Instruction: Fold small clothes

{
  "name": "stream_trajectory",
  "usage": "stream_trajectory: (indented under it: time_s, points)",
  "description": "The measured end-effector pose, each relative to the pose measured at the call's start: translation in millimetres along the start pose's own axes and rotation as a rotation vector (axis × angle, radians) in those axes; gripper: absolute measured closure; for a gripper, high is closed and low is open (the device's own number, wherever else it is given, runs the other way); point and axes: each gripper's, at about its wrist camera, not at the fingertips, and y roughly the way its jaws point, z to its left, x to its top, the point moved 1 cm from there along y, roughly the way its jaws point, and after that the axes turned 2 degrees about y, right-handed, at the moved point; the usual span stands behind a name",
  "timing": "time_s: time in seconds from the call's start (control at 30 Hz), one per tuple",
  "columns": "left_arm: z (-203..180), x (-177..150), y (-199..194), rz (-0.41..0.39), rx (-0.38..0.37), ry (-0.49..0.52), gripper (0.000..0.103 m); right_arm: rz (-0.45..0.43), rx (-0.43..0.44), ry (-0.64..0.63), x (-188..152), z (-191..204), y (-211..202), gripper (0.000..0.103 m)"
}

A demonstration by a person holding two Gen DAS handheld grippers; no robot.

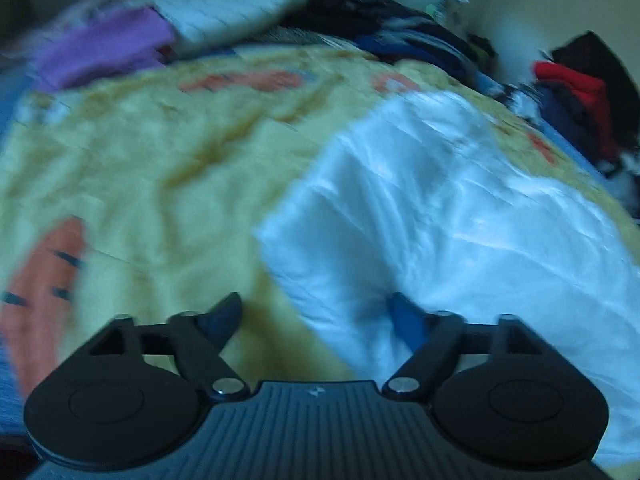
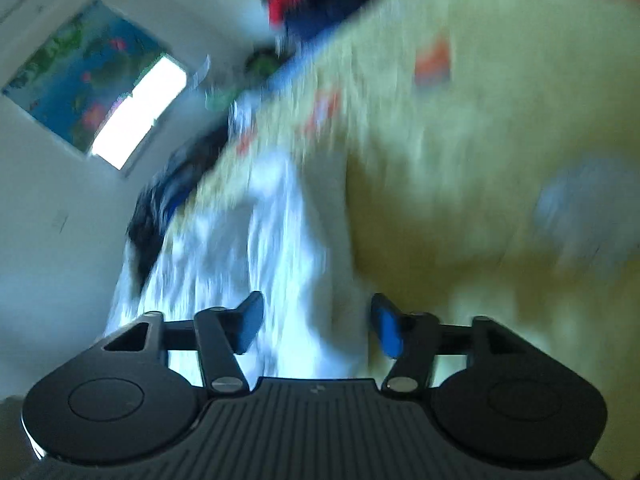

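Left gripper (image 1: 316,316) hovers, jaws spread, empty; the crumpled white cloth garment (image 1: 460,220) lies at right on the yellow patterned bedspread (image 1: 160,160) (blurred), seemingly unfolded; right gripper (image 2: 316,320) likewise spread; folding looks barely begun.

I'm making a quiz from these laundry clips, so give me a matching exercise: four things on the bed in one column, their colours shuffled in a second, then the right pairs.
Things:
1. garment lying nearest the left gripper
2. bedspread
3. cloth at the far left of the bed
4. top piece of the pile at the far right

Colours:
A. red
B. yellow with orange patches
C. white
D. purple

Pairs:
1-C: the white garment
2-B: the bedspread
3-D: the purple cloth
4-A: the red piece
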Motion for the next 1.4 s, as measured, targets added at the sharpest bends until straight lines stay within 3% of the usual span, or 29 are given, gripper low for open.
stream_trajectory:
  time_s: [0.07, 0.13, 0.23, 0.33, 0.47, 0.53, 0.6, 0.67, 0.7, 0.83, 1.0, 1.07, 1.13, 1.27, 1.4]
  points:
    - [4, 3, -7, -0.031, 0.009, 0.010, 0.020, -0.060, -0.005, -0.087, 13, 17, -8, 0.043]
    - [2, 9, -11, -0.064, 0.058, 0.034, 0.020, -0.061, 0.024, -0.190, 21, 46, 0, 0.043]
    - [-5, 18, -12, -0.092, 0.077, 0.045, 0.020, 0.010, 0.109, -0.348, 15, 99, 32, 0.040]
    - [-15, 22, -13, -0.118, 0.063, 0.030, 0.020, 0.107, 0.172, -0.491, -3, 148, 75, 0.028]
    - [-31, 21, -4, -0.132, 0.070, 0.072, 0.020, 0.197, 0.196, -0.612, -28, 197, 129, 0.028]
    - [-34, 20, 3, -0.122, 0.089, 0.091, 0.020, 0.237, 0.188, -0.654, -35, 211, 156, 0.028]
    - [-34, 18, 11, -0.097, 0.091, 0.092, 0.020, 0.253, 0.122, -0.711, -39, 218, 180, 0.029]
    - [-30, 15, 16, -0.082, 0.081, 0.081, 0.020, 0.254, 0.080, -0.760, -40, 217, 199, 0.023]
    - [-28, 14, 19, -0.076, 0.073, 0.076, 0.019, 0.262, 0.079, -0.767, -41, 214, 206, 0.018]
    - [-24, 14, 25, -0.072, 0.051, 0.072, 0.014, 0.317, 0.095, -0.718, -40, 197, 231, 0.015]
    - [-21, 12, 34, -0.058, 0.037, 0.060, 0.010, 0.303, 0.101, -0.733, -50, 192, 239, 0.009]
    - [-18, 12, 32, -0.057, 0.029, 0.045, 0.010, 0.283, 0.102, -0.744, -52, 193, 234, 0.008]
    - [-11, 11, 29, -0.053, 0.009, 0.012, 0.010, 0.246, 0.102, -0.716, -47, 194, 226, 0.016]
    - [6, 4, 26, -0.031, -0.052, -0.083, 0.011, 0.145, 0.241, -0.520, -18, 197, 190, 0.018]
    - [1, 0, 22, -0.031, -0.067, -0.082, 0.010, 0.237, 0.323, -0.459, -11, 217, 194, 0.014]
